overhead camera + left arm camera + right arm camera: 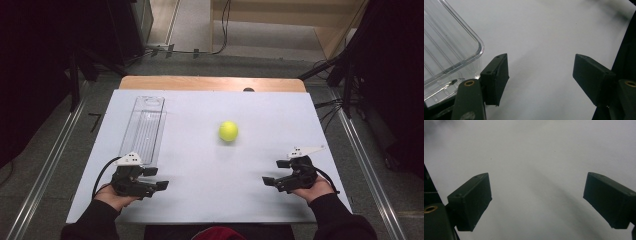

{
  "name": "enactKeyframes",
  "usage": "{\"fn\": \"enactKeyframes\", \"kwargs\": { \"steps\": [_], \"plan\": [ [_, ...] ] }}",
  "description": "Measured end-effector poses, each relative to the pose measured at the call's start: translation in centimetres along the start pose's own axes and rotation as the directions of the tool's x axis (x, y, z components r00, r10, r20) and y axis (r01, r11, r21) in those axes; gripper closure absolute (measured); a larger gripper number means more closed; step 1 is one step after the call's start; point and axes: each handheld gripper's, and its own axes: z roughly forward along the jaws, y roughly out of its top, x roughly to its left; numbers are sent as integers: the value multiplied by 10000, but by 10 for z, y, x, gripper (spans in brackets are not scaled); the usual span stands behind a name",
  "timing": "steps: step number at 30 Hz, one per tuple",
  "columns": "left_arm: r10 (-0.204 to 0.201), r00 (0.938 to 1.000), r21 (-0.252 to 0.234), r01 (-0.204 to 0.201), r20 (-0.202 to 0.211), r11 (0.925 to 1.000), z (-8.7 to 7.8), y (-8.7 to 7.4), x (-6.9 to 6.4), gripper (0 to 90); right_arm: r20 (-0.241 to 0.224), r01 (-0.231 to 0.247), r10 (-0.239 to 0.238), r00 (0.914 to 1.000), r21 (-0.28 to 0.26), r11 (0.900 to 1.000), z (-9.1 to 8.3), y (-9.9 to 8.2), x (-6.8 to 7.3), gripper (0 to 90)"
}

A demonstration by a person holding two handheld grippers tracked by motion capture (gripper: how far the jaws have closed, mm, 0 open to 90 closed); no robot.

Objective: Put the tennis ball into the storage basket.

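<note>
A yellow-green tennis ball (228, 131) lies near the middle of the white table top (210, 165). A long clear plastic tray (144, 127) lies along the left side; its rounded near corner (461, 50) appears in the left gripper view. My left gripper (155, 178) rests low at the front left, just below the tray's near end, open with nothing between its jaws (540, 80). My right gripper (275, 172) sits at the front right, also open and empty (537, 202), well short of the ball.
The white sheet covers a wooden table whose far edge (212, 82) shows. Metal rails (45, 170) run along the floor on both sides. Cables and dark equipment stand beyond the table.
</note>
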Motion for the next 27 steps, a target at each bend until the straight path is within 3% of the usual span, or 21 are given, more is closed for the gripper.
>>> {"fn": "enactKeyframes", "kwargs": {
  "steps": [5, 27],
  "plan": [
    [5, 10000, 36, -5, -28, 10000, 0, 0, 0, 296, -58, -159, 159, 9999, 113, 9998, 2, 0, 0, 63],
    [14, 10000, 48, -14, 0, 10000, 0, 0, 0, 296, 29, -18, 17, 10000, 282, 9996, 4, 0, -1, 63]
  ]
}}
